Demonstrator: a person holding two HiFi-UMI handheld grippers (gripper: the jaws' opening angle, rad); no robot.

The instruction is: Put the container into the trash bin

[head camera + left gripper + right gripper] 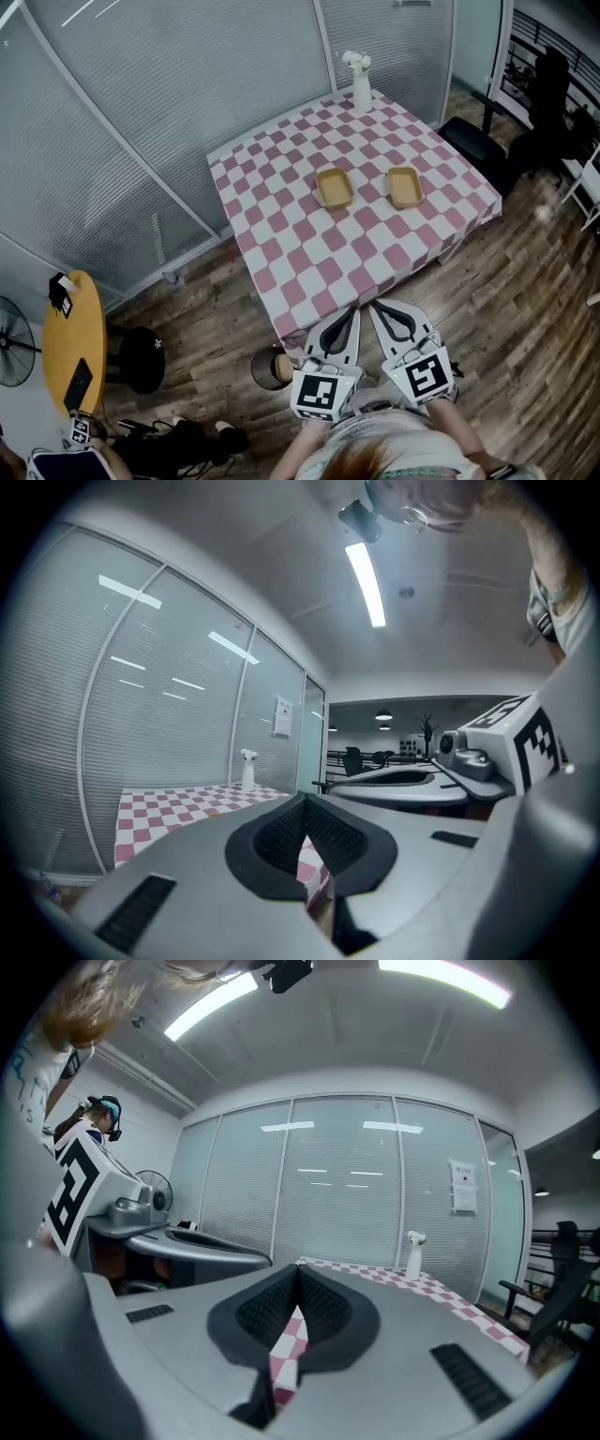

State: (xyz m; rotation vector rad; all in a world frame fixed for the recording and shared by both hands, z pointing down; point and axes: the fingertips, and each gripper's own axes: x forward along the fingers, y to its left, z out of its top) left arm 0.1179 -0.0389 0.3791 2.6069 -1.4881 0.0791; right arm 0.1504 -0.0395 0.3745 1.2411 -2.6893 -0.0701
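Clearly only the approach: left gripper (351,311) and right gripper (381,309) are pressed together, empty. The left container (334,187) and right container (405,187) sit well ahead on the worktop (281,244), and the trash bin (266,369) is just left of the left gripper. The next move likely calls for reaching forward and spreading the jaws.

White vase (362,91) with flowers at far corner of pink-checked table (281,253); round yellow table (70,342), black stool (141,359) and fan (14,342) beyond its left edge.

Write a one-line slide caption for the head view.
Shut grey left gripper and right gripper face a pink-and-white checkered table holding two shallow tan containers and a white flower vase.
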